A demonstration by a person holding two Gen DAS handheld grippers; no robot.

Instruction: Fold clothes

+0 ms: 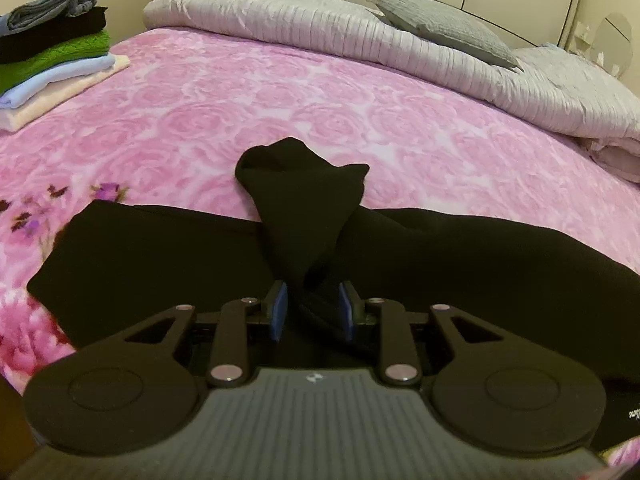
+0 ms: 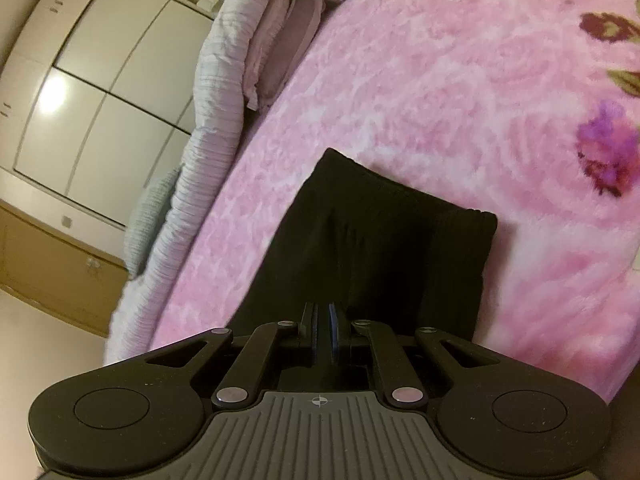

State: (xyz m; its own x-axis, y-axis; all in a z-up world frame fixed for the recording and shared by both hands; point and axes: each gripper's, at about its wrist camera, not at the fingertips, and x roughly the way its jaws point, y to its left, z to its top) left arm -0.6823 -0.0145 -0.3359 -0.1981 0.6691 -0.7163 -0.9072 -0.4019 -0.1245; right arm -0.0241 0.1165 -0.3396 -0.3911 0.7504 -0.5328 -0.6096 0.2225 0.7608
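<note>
Both tongs (image 1: 313, 306) (image 2: 324, 330) clamped on cloth

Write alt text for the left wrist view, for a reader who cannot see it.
The left gripper pinches a bunched fold of a black garment that lies spread across a pink rose-patterned bedspread. A stack of folded clothes sits at the far left of the bed, and a rolled pale quilt with a grey pillow runs along the far edge.

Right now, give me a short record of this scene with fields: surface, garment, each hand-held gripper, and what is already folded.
surface: pink floral blanket on a bed
garment: black garment, spread flat, one part bunched upward
left hand-held gripper: fabric between its blue pads, jaws partly apart
right hand-held gripper: jaws nearly together at the garment's edge; grip unclear
folded: stack of folded clothes, far left
</note>
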